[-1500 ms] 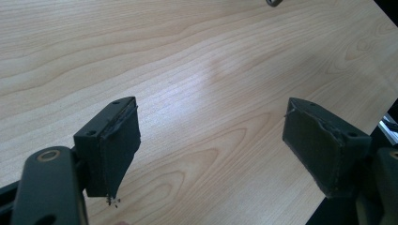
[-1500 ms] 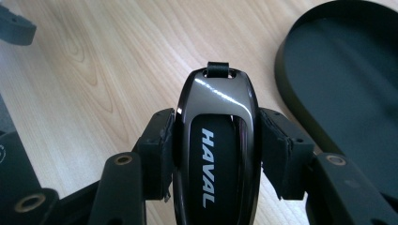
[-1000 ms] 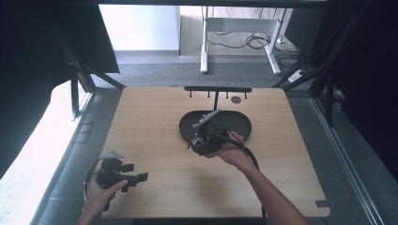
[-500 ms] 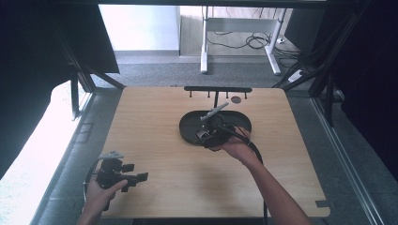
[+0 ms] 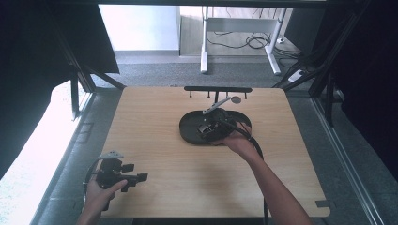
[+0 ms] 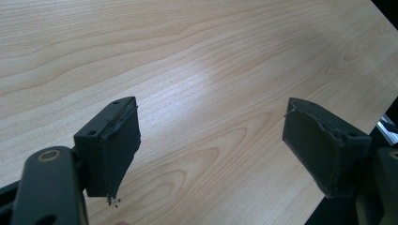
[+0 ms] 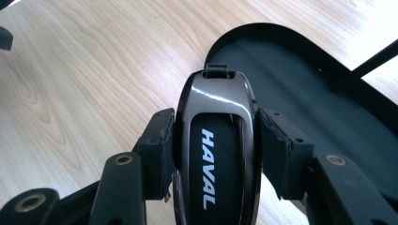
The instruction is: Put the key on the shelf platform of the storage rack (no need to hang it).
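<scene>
Above the rim of the shallow black oval tray, the right gripper pinches a glossy black, rounded key fob lettered HAVAL between its padded jaws. Near the pale wood-grain table edge, the left gripper stands spread, holding nothing.

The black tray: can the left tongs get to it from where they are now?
Probably yes. The left tongs are open and empty near the table's front left corner, with bare wood between them and the tray. The right tongs already occupy it.
</scene>
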Demonstrator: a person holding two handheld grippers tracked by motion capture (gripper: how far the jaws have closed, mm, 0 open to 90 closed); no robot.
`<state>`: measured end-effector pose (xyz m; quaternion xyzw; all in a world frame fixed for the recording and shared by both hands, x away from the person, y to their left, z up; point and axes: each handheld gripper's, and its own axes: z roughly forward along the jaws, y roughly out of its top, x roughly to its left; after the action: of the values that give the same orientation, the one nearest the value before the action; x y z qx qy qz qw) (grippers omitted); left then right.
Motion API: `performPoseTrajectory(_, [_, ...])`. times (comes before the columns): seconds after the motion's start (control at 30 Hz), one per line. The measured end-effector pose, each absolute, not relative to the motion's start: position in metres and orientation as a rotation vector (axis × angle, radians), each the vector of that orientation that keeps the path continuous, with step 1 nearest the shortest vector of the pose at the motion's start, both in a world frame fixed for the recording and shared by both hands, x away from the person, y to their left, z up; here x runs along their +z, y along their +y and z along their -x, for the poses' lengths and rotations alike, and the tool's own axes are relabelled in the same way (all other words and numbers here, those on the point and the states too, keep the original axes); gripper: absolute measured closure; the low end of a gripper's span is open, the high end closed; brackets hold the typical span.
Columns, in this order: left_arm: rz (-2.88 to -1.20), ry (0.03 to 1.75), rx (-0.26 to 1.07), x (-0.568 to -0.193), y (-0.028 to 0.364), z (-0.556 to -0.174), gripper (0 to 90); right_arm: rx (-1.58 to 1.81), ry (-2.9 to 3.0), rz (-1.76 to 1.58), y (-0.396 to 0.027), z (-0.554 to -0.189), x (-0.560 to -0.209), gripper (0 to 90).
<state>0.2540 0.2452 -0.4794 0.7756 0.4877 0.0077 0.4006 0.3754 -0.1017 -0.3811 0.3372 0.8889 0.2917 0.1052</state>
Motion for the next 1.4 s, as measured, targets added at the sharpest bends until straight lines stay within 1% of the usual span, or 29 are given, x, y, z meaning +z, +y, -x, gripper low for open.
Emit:
performPoseTrajectory(0.33, [-1.960, 1.234, 0.021, -0.479, 0.246, -0.254, 19.7, 0.856, 2.602, -1.025, -0.105, -0.387, -0.378, 49.6])
performPoseTrajectory(1.4, [-1.955, 1.235, 0.028, -0.477, 0.247, -0.254, 19.7, 0.792, 2.531, -1.192, -0.126, -0.431, -0.390, 49.7])
